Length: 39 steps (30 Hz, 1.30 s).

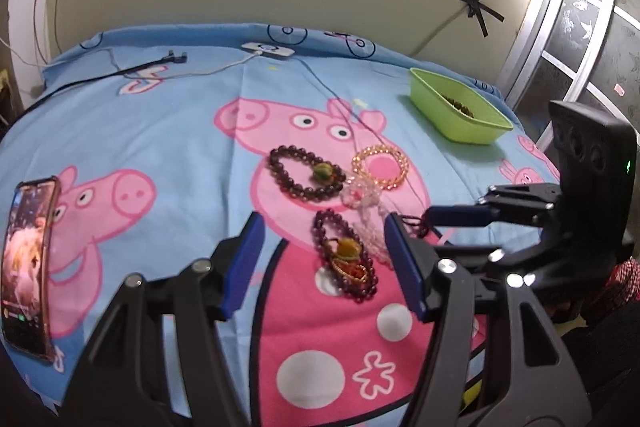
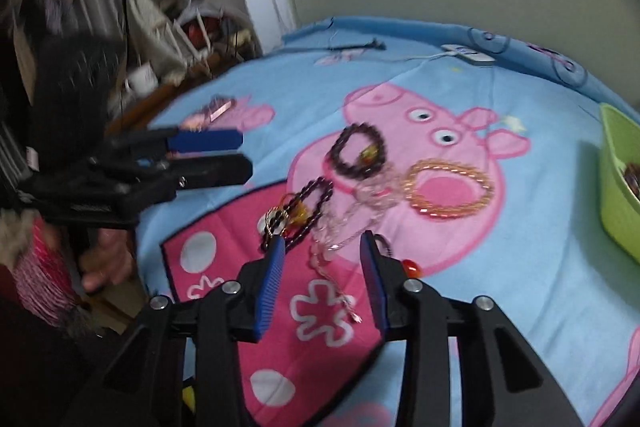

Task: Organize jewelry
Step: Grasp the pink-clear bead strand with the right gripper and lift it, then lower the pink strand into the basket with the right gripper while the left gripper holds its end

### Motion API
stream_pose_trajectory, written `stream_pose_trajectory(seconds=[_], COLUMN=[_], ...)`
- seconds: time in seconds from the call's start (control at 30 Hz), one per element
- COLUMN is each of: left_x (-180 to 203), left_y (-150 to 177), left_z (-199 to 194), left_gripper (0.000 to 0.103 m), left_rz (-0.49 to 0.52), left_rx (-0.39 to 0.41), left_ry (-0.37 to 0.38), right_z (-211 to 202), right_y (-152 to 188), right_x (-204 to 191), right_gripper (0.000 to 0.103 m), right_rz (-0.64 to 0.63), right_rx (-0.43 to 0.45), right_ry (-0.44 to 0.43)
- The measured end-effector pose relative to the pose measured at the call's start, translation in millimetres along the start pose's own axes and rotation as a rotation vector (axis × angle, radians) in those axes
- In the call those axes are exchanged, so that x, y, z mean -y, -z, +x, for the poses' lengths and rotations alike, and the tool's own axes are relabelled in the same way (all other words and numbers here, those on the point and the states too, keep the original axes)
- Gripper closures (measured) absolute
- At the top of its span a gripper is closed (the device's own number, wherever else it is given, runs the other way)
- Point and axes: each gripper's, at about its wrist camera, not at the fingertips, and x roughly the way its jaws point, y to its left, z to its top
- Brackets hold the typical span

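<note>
Several bead bracelets lie on a Peppa Pig bedspread (image 1: 160,115). A dark maroon bracelet (image 1: 306,173) with a green-yellow bead lies farther off. A second dark bracelet (image 1: 346,257) with orange charms lies between my left gripper's (image 1: 322,227) open fingers. A gold bracelet (image 1: 380,167) and a clear pink bead string (image 1: 366,215) lie beside them. My right gripper (image 2: 324,247) is open over the pink string (image 2: 340,227); it also shows in the left wrist view (image 1: 436,223). A green bin (image 1: 460,105) holds dark beads.
A lit phone (image 1: 26,267) lies at the bed's left edge. A white charger pad (image 1: 266,49) and cables lie near the far wall. A sliding door frame (image 1: 560,27) stands right. Clutter (image 2: 160,39) stands beside the bed in the right wrist view.
</note>
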Motion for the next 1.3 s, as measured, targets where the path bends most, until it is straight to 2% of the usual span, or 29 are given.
stream_pose_trajectory(seconds=[0.1, 0.13, 0.17, 0.23, 0.3, 0.53, 0.77, 1.03, 1.1, 1.17, 1.23, 1.3], left_x=[-4.0, -6.3, -7.8, -9.2, -7.0, 23.1, 56.2, 90.3, 94.2, 97.7, 101.0, 107.2], left_y=[0.8, 0.4, -0.1, 0.2, 0.7, -1.7, -18.4, -51.0, -58.2, -67.2, -76.3, -84.4], left_z=[-4.4, -6.6, -8.3, -13.3, -18.0, -7.3, 21.0, 38.2, 43.9, 52.4, 57.8, 61.3], left_gripper=[0.043, 0.043, 0.043, 0.043, 0.043, 0.043, 0.043, 0.044, 0.060, 0.083, 0.092, 0.092], left_rz=[-0.016, -0.016, -0.014, -0.005, 0.013, 0.120, 0.179, 0.257, 0.271, 0.281, 0.275, 0.281], left_rx=[0.013, 0.020, 0.026, 0.042, 0.063, 0.064, 0.052, 0.094, 0.102, 0.088, 0.090, 0.096], left_ry=[0.000, -0.004, -0.006, -0.015, -0.029, 0.018, 0.100, 0.160, 0.160, 0.167, 0.187, 0.201], right_z=[22.4, 30.2, 30.8, 31.1, 23.5, -37.1, -80.7, -107.9, -114.9, -120.7, -127.7, -135.5], right_y=[-2.7, -2.0, -1.4, -3.1, -8.9, -42.0, -64.1, -65.5, -65.3, -64.2, -63.4, -61.9], right_x=[-8.1, -8.8, -9.4, -2.5, 6.3, 45.2, 48.3, 55.7, 59.7, 63.4, 72.0, 81.5], right_gripper=[0.085, 0.094, 0.103, 0.103, 0.103, 0.103, 0.103, 0.103, 0.103, 0.103, 0.103, 0.103], right_rz=[-0.049, -0.064, -0.086, -0.070, -0.027, 0.203, 0.219, 0.240, 0.245, 0.250, 0.261, 0.274], right_rx=[-0.061, -0.080, -0.052, -0.058, -0.025, 0.154, 0.273, 0.344, 0.366, 0.383, 0.404, 0.426], right_ry=[0.055, 0.075, 0.089, 0.064, 0.063, -0.101, -0.141, -0.162, -0.160, -0.152, -0.141, -0.130])
